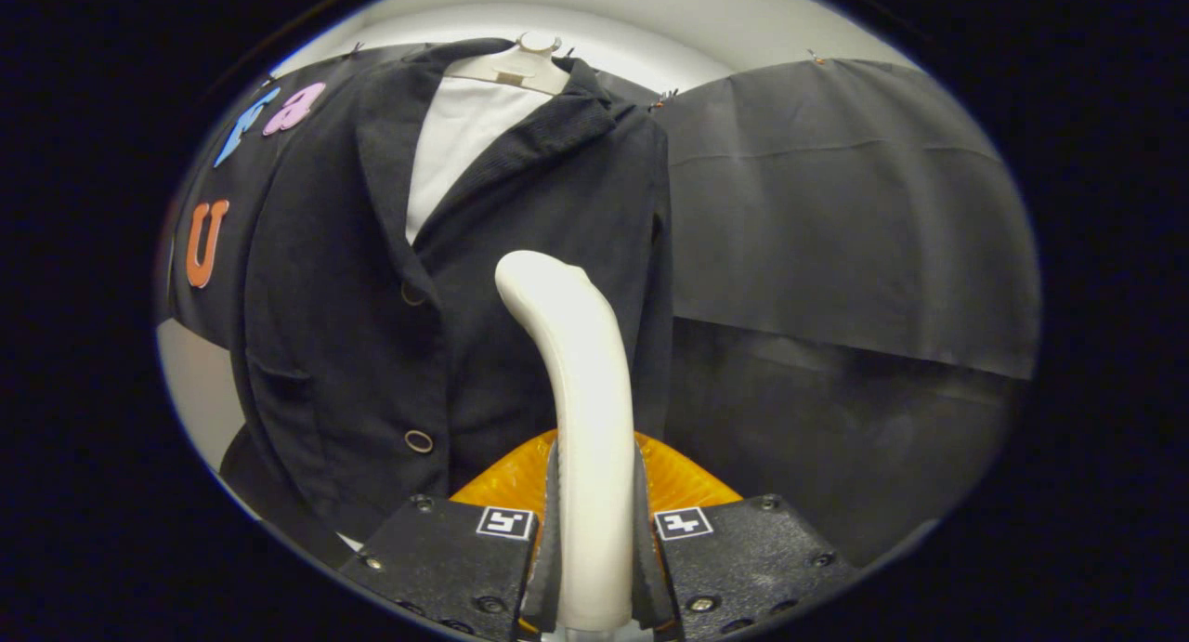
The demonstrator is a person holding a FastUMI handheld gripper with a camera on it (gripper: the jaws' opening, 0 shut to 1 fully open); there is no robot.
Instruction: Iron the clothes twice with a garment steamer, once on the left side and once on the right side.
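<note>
- We have the gripper [594, 549] clamped on the white handle of the garment steamer [583, 391], one finger pressing each side of it.
- The handle rises between the fingers and curves over at its top, towards the black jacket [372, 280].
- Behind the handle's lower part, just past the fingers, we see a ribbed orange body [683, 479] of the steamer; we can't make out the steam face itself.
- The black jacket hangs just beyond the steamer, on a pale hanger [520, 66]; whether the steamer touches the cloth, we can't tell.
- Inside the jacket's open collar there's a white shirt [455, 140].
- We spot two ringed buttons on the jacket front: one [413, 294] beside the handle's curved top, another [419, 441] lower down, near the orange body.
- To the side of the jacket, away from the buttons, a plain black cloth [836, 205] hangs as backdrop.
</note>
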